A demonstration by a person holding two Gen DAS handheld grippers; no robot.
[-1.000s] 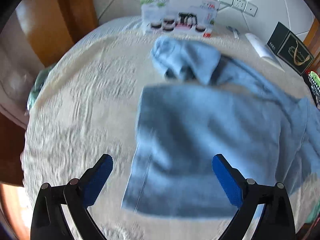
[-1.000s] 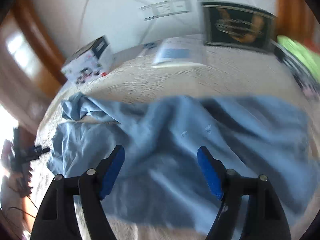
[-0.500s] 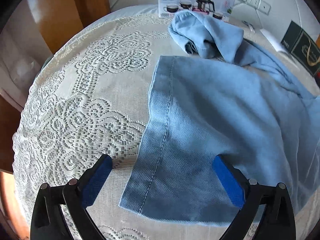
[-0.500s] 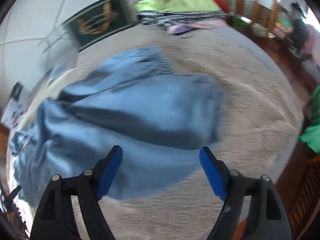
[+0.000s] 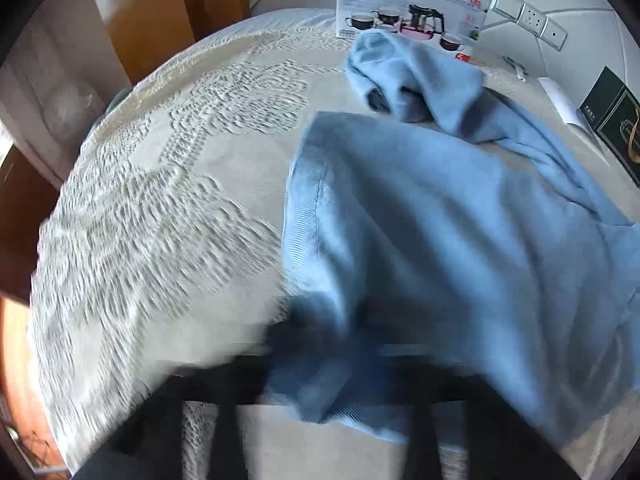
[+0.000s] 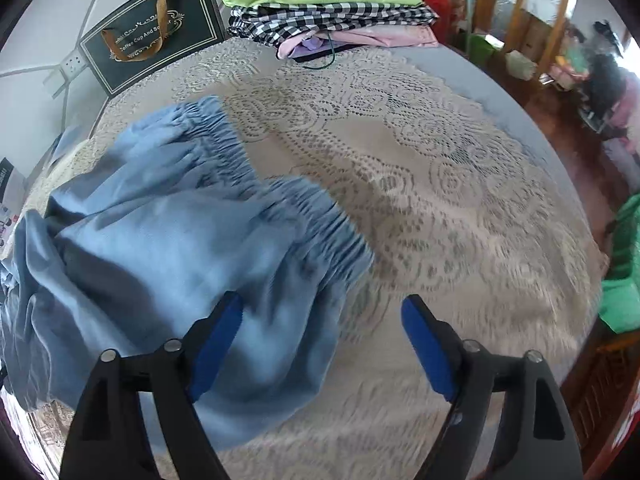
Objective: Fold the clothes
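The blue trousers [image 6: 168,240] lie spread across the lace-covered table [image 6: 440,184], and the fold looks to be only starting. In the left wrist view the left tongs [image 5: 328,360] appear pressed together on the hem corner of one trouser leg [image 5: 420,240]: the cloth bunches and lifts right at the tips. The picture is badly smeared there, so I judge the pinch from the gathered fabric, not from a clear sight of the pads. Ahead of those tongs the other leg [image 5: 408,76] sits crumpled, just in front of the tea set box [image 5: 408,8].

The right tongs [image 6: 320,344] stand spread wide and hold nothing. The elastic waistband [image 6: 320,228] lies just ahead of them and to their left, and their left pad [image 6: 216,340] hovers over the cloth below it. Whether it touches the cloth I cannot tell.

So the step in hand is taking hold of both ends. Next, I reckon, the right tongs need to shift left and forward and close on the waistband edge. Then both ends can be lifted and pulled taut. The rumpled far leg wants laying flat over the near one before any fold. A folded pile [image 6: 328,4] of other clothes waits far ahead of the right tongs, beside the dark gift bag [image 6: 152,32].
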